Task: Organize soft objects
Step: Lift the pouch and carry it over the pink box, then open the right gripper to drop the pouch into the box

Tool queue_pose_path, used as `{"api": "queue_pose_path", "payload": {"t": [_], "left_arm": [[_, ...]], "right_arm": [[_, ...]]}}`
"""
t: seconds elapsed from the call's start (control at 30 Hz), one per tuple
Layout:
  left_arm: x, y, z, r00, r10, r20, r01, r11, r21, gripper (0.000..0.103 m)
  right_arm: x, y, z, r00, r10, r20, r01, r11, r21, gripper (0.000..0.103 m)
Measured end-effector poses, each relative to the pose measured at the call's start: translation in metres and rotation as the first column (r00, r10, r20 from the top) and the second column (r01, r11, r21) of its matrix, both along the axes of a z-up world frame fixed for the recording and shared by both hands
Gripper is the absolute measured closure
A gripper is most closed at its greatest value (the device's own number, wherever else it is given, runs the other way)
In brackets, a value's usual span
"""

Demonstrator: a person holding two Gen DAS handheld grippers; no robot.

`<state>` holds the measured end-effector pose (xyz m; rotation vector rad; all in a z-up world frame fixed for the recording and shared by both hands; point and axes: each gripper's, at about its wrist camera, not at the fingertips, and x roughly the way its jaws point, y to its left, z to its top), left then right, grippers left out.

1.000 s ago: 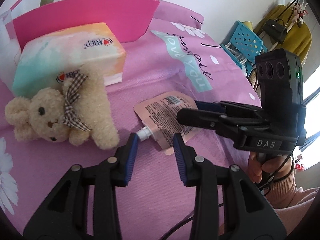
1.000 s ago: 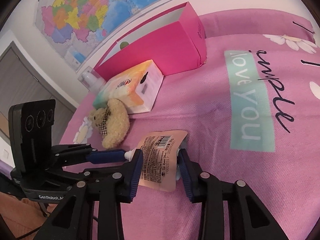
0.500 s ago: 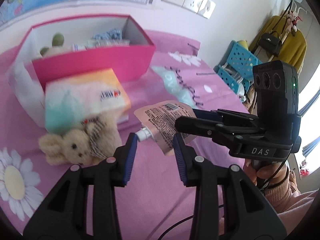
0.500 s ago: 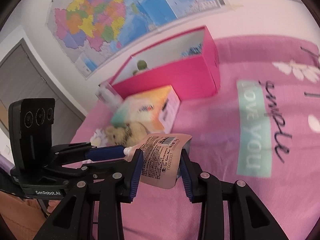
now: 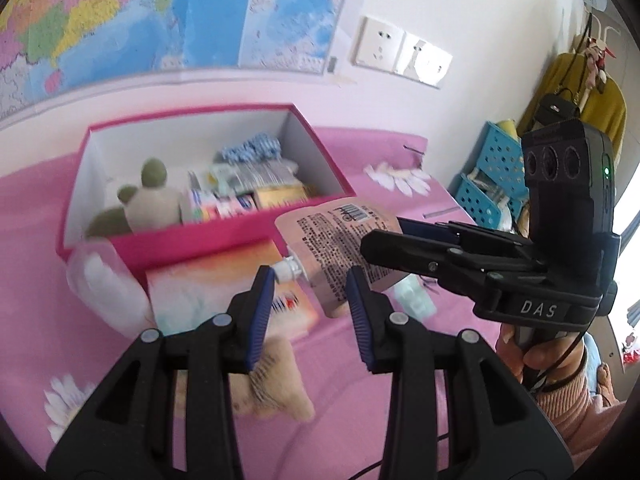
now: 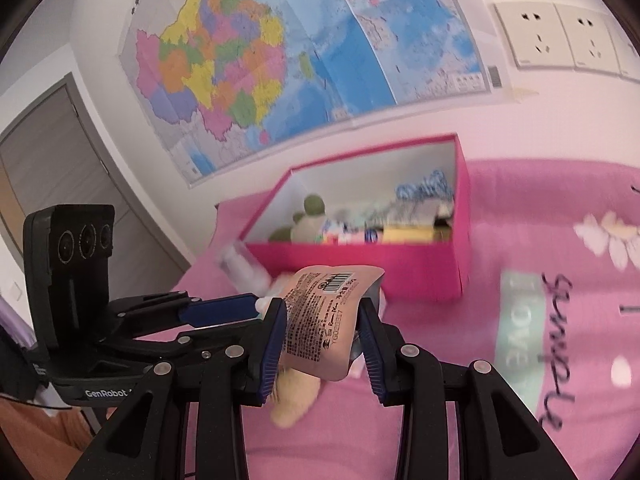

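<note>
My right gripper [image 6: 322, 324] is shut on a pale pink spout pouch [image 6: 324, 320] and holds it in the air in front of the open pink box [image 6: 400, 264]. The pouch [image 5: 336, 240] also shows in the left wrist view, with its white cap just beyond my left gripper [image 5: 310, 296], which is open and empty beside it. The pink box [image 5: 224, 236] holds a green-eared plush and several packets. A beige teddy bear [image 5: 276, 384] and a tissue pack [image 5: 216, 292] lie on the pink bed below.
A clear bag [image 5: 104, 292] lies left of the tissue pack. The bed cover [image 6: 520, 360] spreads to the right. A blue crate [image 5: 488, 184] and hanging clothes stand by the bed's right. A wall map [image 6: 280, 60] and sockets are behind the box.
My right gripper has lifted the pouch off the bed and carried it up toward the pink box. My left gripper has risen alongside, still open.
</note>
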<state>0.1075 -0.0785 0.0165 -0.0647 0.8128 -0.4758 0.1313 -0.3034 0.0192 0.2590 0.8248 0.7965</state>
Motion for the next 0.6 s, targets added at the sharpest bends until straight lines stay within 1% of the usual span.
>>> {"api": "queue_pose_path", "payload": {"t": [0.2,0.4,0.6], "left_arm": [[0.034,0.006,0.01,1.0,0.026,0.006,-0.026,1.0,-0.002,0.064],[0.064,0.011,0.013,0.999,0.054,0.005,-0.054,0.998,0.011,0.064],[0.092,0.013,0.009,0.996,0.09,-0.014,-0.089,0.995,0.041,0.064]], "right_arm": [[0.033,0.015,0.01,1.0,-0.011,0.021,0.011,1.0,0.003,0.066],[0.071,0.027,0.008,1.0,-0.024,-0.005,0.024,1.0,0.013,0.066],[0.103,0.038,0.002,0.999,-0.036,-0.031,0.037,0.999,0.02,0.066]]}}
